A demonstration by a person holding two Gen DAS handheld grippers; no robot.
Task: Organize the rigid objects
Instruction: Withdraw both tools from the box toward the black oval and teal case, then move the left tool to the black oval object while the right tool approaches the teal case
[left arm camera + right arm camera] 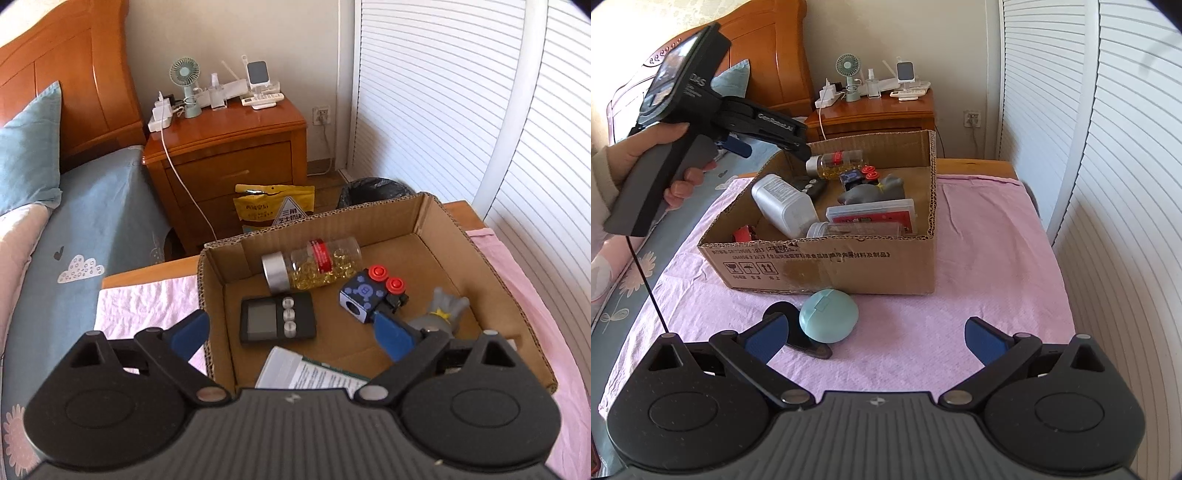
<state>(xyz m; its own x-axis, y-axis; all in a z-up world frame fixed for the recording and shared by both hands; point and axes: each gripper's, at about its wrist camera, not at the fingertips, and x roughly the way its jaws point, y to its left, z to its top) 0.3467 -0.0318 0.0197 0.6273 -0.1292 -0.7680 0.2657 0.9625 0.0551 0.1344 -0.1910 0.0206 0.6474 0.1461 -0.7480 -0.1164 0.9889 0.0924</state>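
We see the smooth round teal case (829,315) lying on the wrinkled pink cloth (979,258) before the corrugated cardboard box (849,266), between our right tongs (875,338), which stand released and empty. Our left tongs (291,332) gape empty over the box, where a white bottle (785,206) half hides a red item.

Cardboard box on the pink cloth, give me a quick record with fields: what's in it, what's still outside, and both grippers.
container: brown cardboard box on pink cloth
inside: clear capsule bottle with silver cap, black digital timer, white plastic bottle, grey figurine, red card case
outside: teal round case, in front of box
left gripper: open over box, holding nothing
right gripper: open, empty, beside teal round case
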